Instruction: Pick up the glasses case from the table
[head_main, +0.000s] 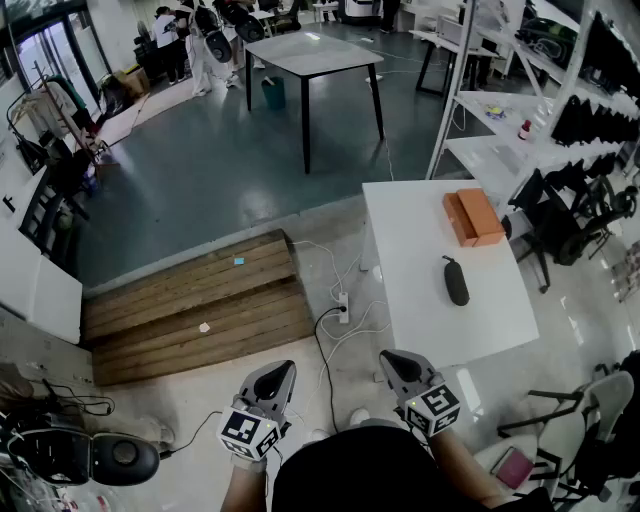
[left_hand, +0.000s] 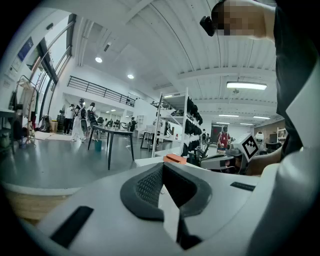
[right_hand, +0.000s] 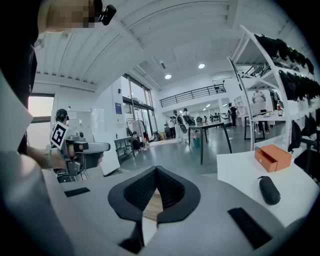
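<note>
The black oval glasses case lies on the white table, just nearer to me than an orange box. In the right gripper view the glasses case lies low at the right, well ahead of the jaws. Both grippers hang side by side at the bottom of the head view, short of the table's near edge. My left gripper has its jaws together with nothing held. My right gripper also looks shut and empty. In each gripper view the dark pads meet at the tip: left gripper, right gripper.
A wooden platform lies on the floor to the left. A power strip with cables sits between it and the table. White shelving and black office chairs stand to the right. A dark table and several people are far back.
</note>
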